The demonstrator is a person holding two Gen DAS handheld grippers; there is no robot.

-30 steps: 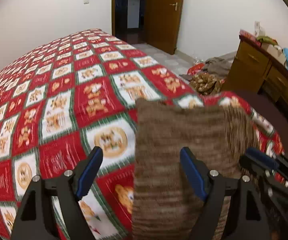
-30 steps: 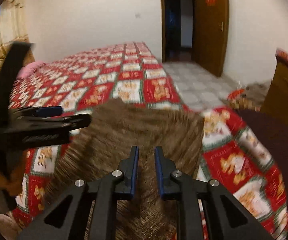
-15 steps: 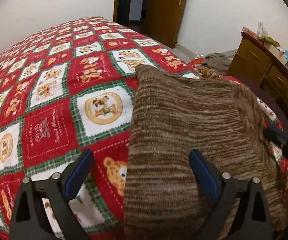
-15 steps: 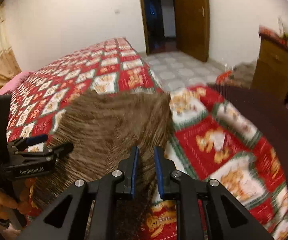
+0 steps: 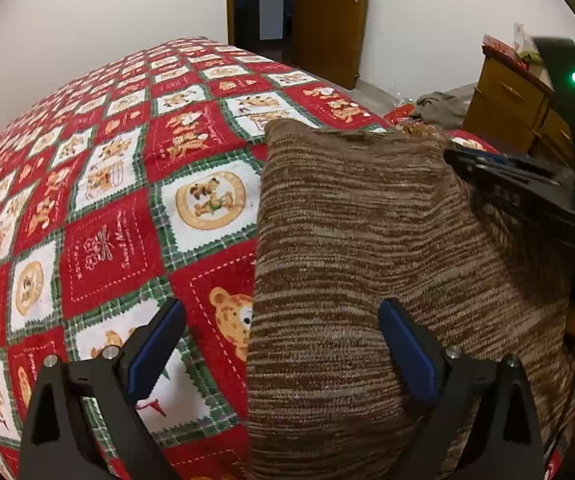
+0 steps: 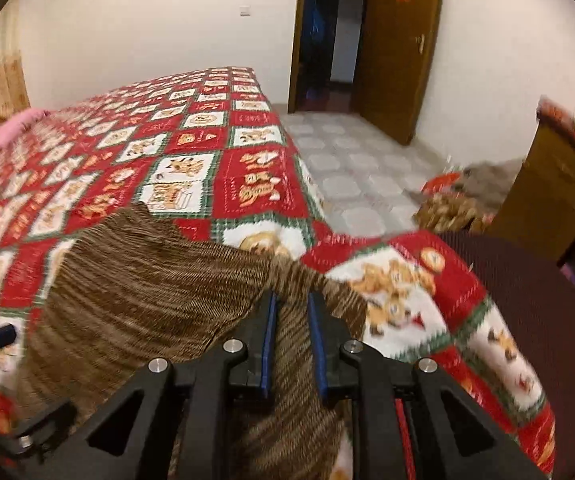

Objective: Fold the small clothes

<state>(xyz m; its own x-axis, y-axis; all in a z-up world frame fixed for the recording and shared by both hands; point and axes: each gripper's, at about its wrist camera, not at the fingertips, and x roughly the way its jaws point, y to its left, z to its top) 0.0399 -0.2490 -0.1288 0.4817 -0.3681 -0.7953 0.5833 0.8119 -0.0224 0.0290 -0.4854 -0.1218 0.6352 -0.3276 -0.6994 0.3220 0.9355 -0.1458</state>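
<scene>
A brown striped knit garment (image 5: 359, 264) lies on the red patterned bedspread (image 5: 119, 216) near the bed's corner. My left gripper (image 5: 283, 344) is open above the garment's left edge, holding nothing. My right gripper (image 6: 290, 312) is shut on a bunched fold of the garment (image 6: 143, 292) at its right side, and it shows as a black bar at the right of the left wrist view (image 5: 503, 184). The garment's near end is hidden behind both grippers.
A wooden dresser (image 5: 519, 112) stands to the right of the bed. Clothes and clutter (image 6: 447, 208) lie on the tiled floor by it. A dark chair seat (image 6: 535, 280) sits close to the bed's corner. An open doorway (image 6: 323, 36) is at the back.
My right gripper has moved right and toward the garment's right edge, dragging a fold with it. The left gripper stays open over the left edge, shifted slightly.
</scene>
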